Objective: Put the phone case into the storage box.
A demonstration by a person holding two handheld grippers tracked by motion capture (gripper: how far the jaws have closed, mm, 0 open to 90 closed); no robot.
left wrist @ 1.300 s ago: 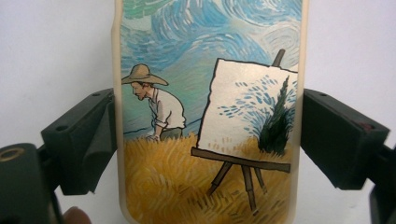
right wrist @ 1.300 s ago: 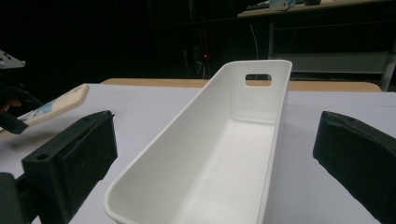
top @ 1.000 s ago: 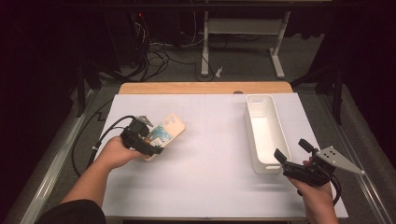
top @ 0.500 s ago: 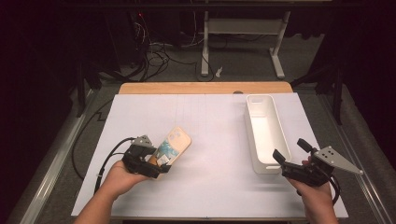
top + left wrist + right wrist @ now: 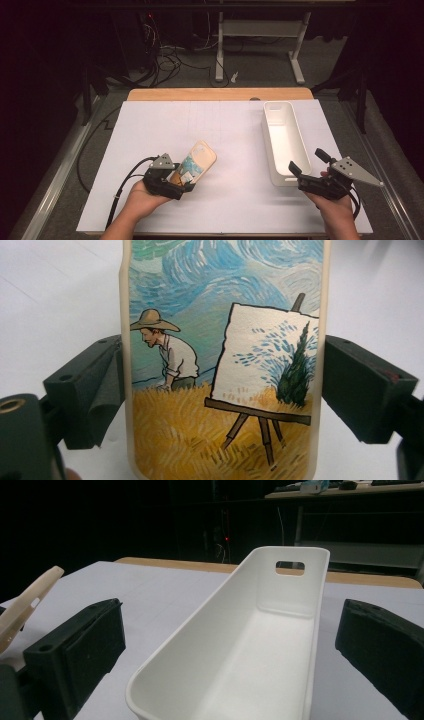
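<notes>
A phone case (image 5: 196, 161) printed with a painting of a man in a straw hat beside an easel is held off the white table at the front left. My left gripper (image 5: 181, 178) is shut on its lower end, and the left gripper view shows both jaws pressed against the long edges of the phone case (image 5: 220, 340). A long white tray (image 5: 283, 135) stands empty at the right. My right gripper (image 5: 308, 164) is open at the tray's near end, and in the right gripper view its jaws straddle the tray's (image 5: 210, 615) near corner.
The white sheet (image 5: 220, 130) covers the table, with a wooden strip (image 5: 220, 94) along the far edge. A black cable (image 5: 125, 182) trails from the left gripper toward the near left edge. Desk legs and floor cables (image 5: 175, 55) lie beyond the table.
My left gripper has carried the phone case toward the near edge and a little to the right. The right gripper has barely moved.
</notes>
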